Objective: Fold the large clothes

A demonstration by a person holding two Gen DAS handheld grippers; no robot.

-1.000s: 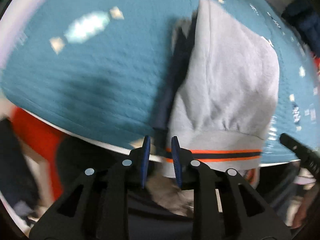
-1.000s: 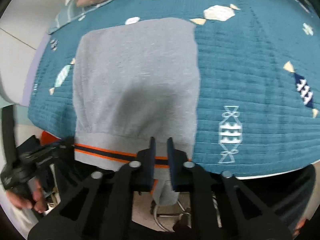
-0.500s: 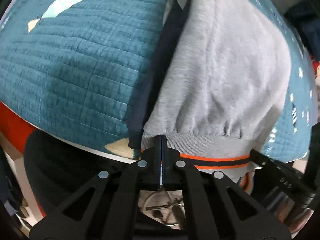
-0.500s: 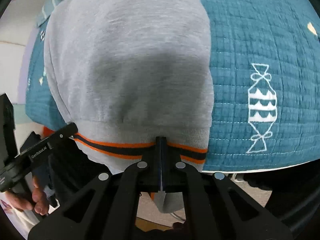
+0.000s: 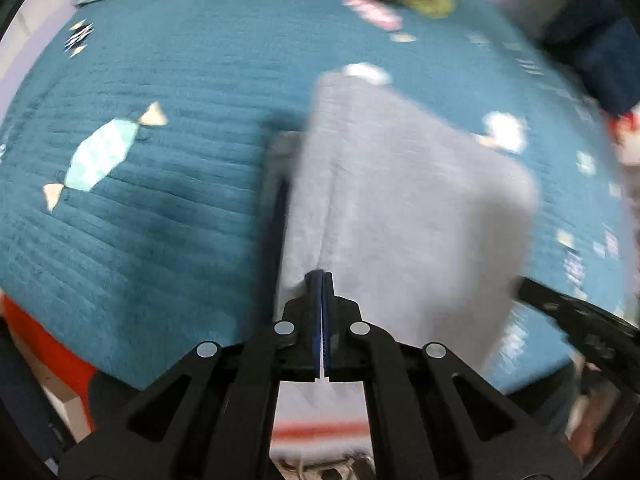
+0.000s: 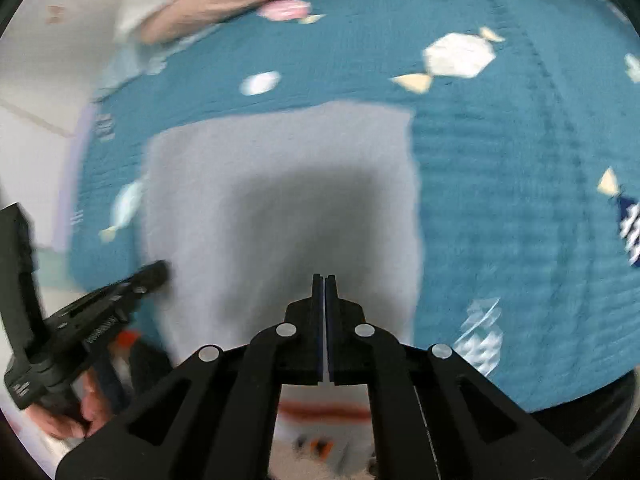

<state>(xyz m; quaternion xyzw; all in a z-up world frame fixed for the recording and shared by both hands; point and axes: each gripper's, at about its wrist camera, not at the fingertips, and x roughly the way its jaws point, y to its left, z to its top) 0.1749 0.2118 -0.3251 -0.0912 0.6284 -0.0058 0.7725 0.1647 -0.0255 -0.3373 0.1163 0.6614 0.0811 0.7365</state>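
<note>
A grey sweatshirt [image 5: 404, 208] with an orange-and-dark striped hem lies on a teal quilted bedspread [image 5: 160, 208]. It also shows in the right wrist view [image 6: 280, 208]. My left gripper [image 5: 322, 280] is shut on the hem at the garment's left corner and holds it raised off the bed. My right gripper [image 6: 324, 280] is shut on the hem at the right corner, also raised. The striped hem [image 6: 324, 408] hangs below the jaws. A dark lining [image 5: 276, 216] shows along the garment's left edge. Both views are blurred.
A pink pillow [image 6: 216, 4] and green cloth [image 5: 440, 0] lie at the bed's far end. A dark blue garment [image 5: 600, 60] sits far right. The bedspread has candy-shaped prints. The bed's near edge runs below both grippers.
Both grippers closed on the hem about half a second ago. Since then they have lifted it and carried it forward over the sweatshirt.
</note>
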